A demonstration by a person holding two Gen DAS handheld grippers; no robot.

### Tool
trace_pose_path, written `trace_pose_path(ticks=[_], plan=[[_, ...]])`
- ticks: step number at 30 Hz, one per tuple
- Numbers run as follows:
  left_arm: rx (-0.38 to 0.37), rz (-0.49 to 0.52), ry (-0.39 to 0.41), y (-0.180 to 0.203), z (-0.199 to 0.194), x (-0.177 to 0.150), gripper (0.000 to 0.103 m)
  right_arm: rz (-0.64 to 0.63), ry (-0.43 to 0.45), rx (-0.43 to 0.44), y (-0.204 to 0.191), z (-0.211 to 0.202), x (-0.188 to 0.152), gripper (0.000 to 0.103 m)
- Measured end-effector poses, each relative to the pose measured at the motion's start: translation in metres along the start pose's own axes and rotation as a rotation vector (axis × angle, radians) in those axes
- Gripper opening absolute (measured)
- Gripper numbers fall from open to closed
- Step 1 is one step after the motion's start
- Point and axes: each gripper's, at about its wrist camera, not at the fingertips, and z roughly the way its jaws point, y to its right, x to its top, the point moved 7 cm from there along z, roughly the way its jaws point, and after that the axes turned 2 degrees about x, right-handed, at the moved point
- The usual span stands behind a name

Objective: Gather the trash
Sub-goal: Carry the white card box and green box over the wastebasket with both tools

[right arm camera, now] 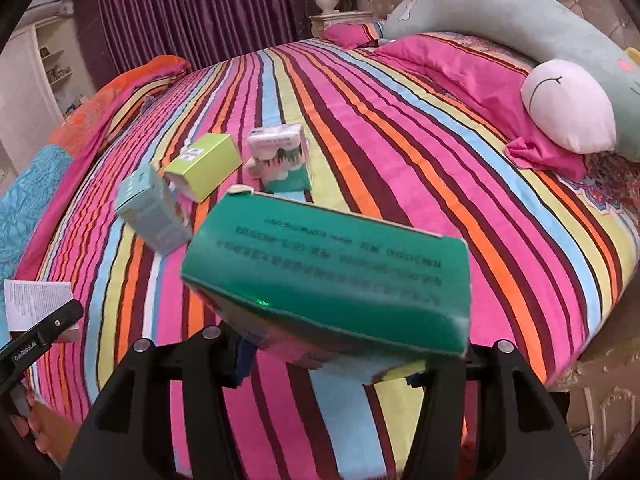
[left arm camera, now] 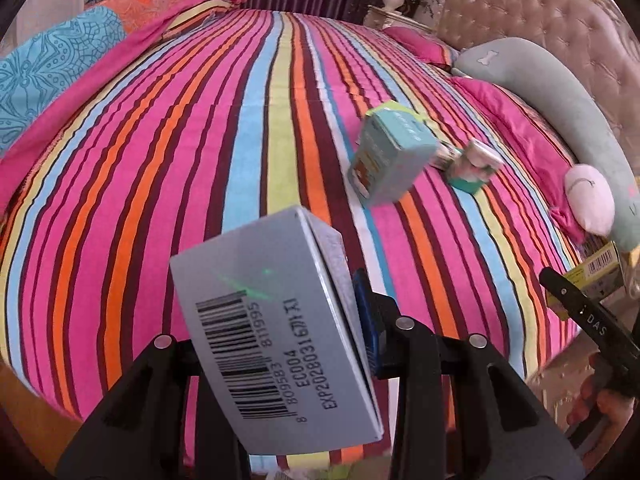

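My left gripper (left arm camera: 280,344) is shut on a white carton with a barcode (left arm camera: 272,320), held above the striped bed. My right gripper (right arm camera: 328,344) is shut on a green carton (right arm camera: 328,276), tilted, also above the bed. On the bedspread lie a light-blue carton (left arm camera: 390,158) (right arm camera: 152,216), a yellow-green box (right arm camera: 204,164) and a pink-and-green carton (right arm camera: 282,160) (left arm camera: 474,168). The right gripper with its carton shows at the right edge of the left wrist view (left arm camera: 588,280). The left gripper with its white carton shows at the left edge of the right wrist view (right arm camera: 36,312).
The striped bedspread (left arm camera: 200,140) covers the bed. A folded quilt (left arm camera: 60,68) lies on the far left side. A grey plush pillow (right arm camera: 520,28) and pink pillows (right arm camera: 460,76) lie by the tufted headboard (left arm camera: 540,28). A vase (right arm camera: 326,0) stands on a nightstand.
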Motion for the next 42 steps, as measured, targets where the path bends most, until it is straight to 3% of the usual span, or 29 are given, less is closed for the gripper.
trace_pose_path(ticks=[15, 23, 33, 42], plan=[[-0.054, 0.085, 0.029, 0.026, -0.077, -0.064, 0.033, -0.102, 0.072, 0.078, -0.015, -0.087, -0.045, 0.052], [-0.076, 0.127, -0.005, 0.037, -0.099, -0.121, 0.033, -0.094, 0.049, 0.116, -0.018, -0.111, -0.086, 0.052], [-0.075, 0.187, -0.12, 0.049, -0.09, -0.201, 0.033, -0.115, -0.061, 0.116, -0.025, -0.118, -0.15, 0.052], [-0.092, 0.165, -0.237, 0.043, -0.072, -0.254, 0.033, -0.114, -0.241, 0.132, -0.031, -0.1, -0.215, 0.052]])
